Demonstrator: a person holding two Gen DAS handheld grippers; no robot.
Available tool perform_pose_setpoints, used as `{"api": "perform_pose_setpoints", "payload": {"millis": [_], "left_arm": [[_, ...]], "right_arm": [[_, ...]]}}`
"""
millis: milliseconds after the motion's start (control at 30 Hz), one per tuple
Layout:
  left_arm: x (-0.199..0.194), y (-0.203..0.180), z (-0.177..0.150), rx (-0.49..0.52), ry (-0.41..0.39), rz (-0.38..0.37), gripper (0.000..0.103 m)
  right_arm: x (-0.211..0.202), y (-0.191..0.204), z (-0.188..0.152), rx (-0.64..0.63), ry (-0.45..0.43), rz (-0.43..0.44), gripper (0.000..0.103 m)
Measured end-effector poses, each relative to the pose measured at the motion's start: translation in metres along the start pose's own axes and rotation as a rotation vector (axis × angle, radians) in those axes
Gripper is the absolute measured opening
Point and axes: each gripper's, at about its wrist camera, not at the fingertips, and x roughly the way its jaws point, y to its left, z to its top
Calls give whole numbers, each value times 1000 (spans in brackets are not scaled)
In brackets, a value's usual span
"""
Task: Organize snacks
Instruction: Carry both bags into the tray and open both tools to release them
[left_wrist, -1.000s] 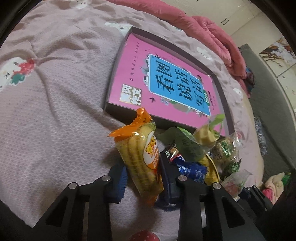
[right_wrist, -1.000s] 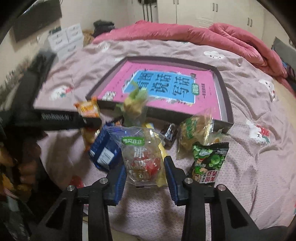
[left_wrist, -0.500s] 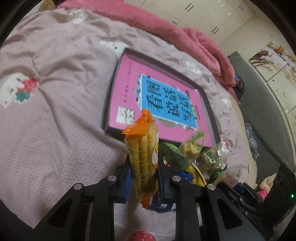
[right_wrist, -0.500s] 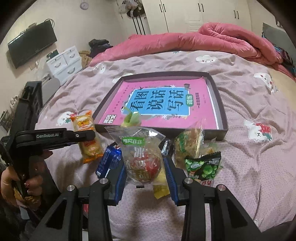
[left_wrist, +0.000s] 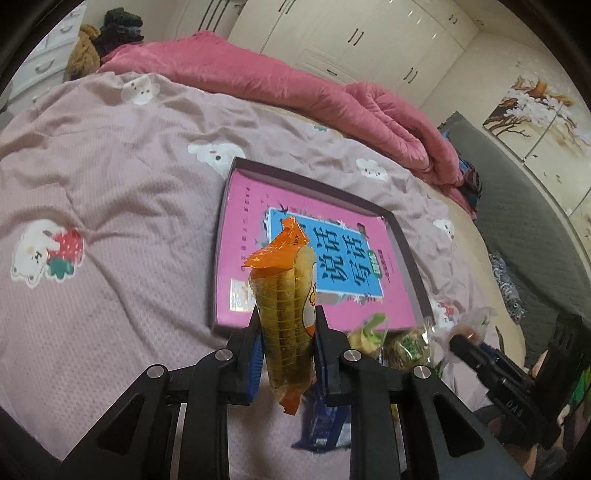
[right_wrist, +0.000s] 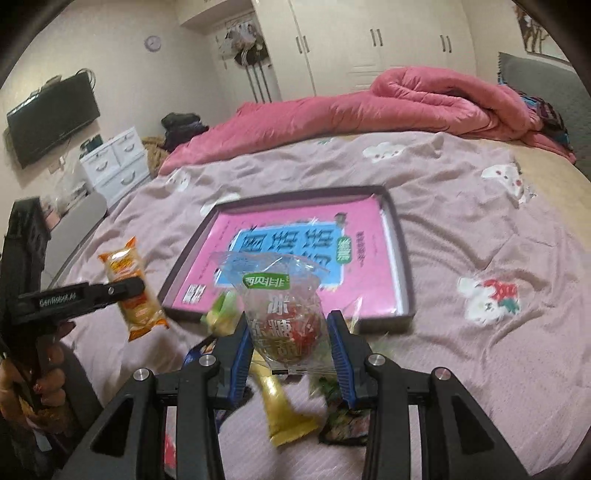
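The left gripper (left_wrist: 287, 334) is clamped on the middle of a light, crinkly orange-and-yellow wafer packet (left_wrist: 286, 317), held clear of the pink bedspread (left_wrist: 110, 206). The right gripper (right_wrist: 290, 341) pinches a clear plastic bag of red sweets (right_wrist: 286, 317); both wrappers are soft and slippery, their contents probably crushable, so a mid-body hold suits. The shallow dark-rimmed tray (right_wrist: 400, 258) holds only a pink book (right_wrist: 295, 251); the other snacks lie heaped before it.

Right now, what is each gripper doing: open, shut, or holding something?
Left gripper: shut on the orange cracker pack.
Right gripper: shut on the clear candy bag.
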Motion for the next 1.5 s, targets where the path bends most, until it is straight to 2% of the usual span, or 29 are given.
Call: {"api": "perform_pose_setpoints", "payload": {"millis": [233,533,867,1500], "left_arm": [[12,-2,15,-15,-5,-1,23],[39,-7,28,-2,10,20,23],[65,-6,30,11,40,14,23],[90,-6,33,35,77,11,24]], "right_arm": [[6,-17,22,22,-51,-29,40],[25,-36,37,56,-61,-67,40],[59,-59,39,103,13,-78,40],[95,-64,22,109,160,-87,41]]}}
